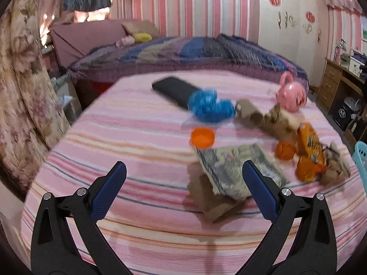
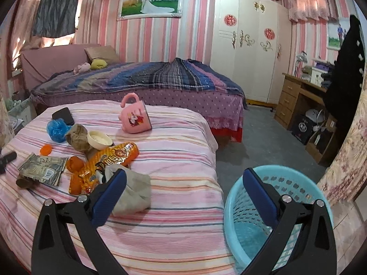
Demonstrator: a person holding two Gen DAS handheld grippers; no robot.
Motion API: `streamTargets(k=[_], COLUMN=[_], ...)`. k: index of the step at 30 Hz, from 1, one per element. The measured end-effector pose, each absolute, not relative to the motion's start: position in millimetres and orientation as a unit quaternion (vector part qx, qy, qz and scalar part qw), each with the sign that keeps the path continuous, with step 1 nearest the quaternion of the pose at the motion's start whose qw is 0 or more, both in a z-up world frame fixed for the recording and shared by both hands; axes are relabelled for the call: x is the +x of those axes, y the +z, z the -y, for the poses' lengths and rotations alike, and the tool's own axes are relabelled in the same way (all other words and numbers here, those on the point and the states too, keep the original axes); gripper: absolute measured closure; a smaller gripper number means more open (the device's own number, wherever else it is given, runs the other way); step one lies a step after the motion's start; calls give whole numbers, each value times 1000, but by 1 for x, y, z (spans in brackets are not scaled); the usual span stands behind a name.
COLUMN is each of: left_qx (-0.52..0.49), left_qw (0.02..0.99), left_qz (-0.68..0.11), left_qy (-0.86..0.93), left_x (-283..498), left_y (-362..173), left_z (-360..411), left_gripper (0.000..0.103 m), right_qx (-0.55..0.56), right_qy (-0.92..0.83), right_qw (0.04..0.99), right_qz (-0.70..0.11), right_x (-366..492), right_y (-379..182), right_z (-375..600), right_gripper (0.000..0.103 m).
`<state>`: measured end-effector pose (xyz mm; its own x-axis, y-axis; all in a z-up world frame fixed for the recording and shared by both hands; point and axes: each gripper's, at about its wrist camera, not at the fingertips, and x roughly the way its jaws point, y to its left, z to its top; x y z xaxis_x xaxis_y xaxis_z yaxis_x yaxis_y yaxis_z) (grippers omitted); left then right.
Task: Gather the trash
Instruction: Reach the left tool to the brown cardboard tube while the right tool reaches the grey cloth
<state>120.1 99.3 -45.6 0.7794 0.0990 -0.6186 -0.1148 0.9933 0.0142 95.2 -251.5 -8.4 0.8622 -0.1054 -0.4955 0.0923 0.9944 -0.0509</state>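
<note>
Pink-striped bedspread (image 2: 179, 160) carries the litter; a second bed with a plaid quilt sits behind, pink-striped walls all round.

Left to right in the right wrist view: black case (image 2: 63, 115), crumpled blue plastic (image 2: 56, 129), orange cap (image 2: 46, 149), grey foil packet (image 2: 42, 166) lying over a brown scrap, orange snack wrapper (image 2: 110, 160), white bowl (image 2: 100, 139), pink cartoon mug (image 2: 135, 116) tipped on its side, grey cloth wad (image 2: 135, 192). Light-blue perforated basket (image 2: 296, 191) stands on the floor just beside the bed's right edge; no trash visible in the part that shows.

Left gripper (image 1: 183, 171): jaws spread wide, empty, hovering near the foil packet (image 1: 231, 169). Left view is motion-blurred.
Right gripper (image 2: 183, 178): jaws spread, empty, straddling bed edge and basket.

Judgement: first pick not yet made. Foil packet is flat; best to take it by its raised edge rather than press down into soft bedding. Mug, bowl and case look like keepers, not trash.
</note>
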Motion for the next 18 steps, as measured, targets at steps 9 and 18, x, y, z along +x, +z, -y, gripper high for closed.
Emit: streamTargets(k=[9, 18], left_qx=[-18, -1], left_qw=[930, 921], left_qz=[-366, -389], left_qy=[22, 20], left_x=[113, 129], left_y=[-72, -85], left_z=[-96, -67], left_gripper=[5, 8], right_qx=[11, 20], right_qy=[-62, -81], right_qw=[959, 956], right_qz=[-275, -282], right_x=[101, 104], right_y=[-19, -27], right_z=[259, 260], right_gripper=[4, 4])
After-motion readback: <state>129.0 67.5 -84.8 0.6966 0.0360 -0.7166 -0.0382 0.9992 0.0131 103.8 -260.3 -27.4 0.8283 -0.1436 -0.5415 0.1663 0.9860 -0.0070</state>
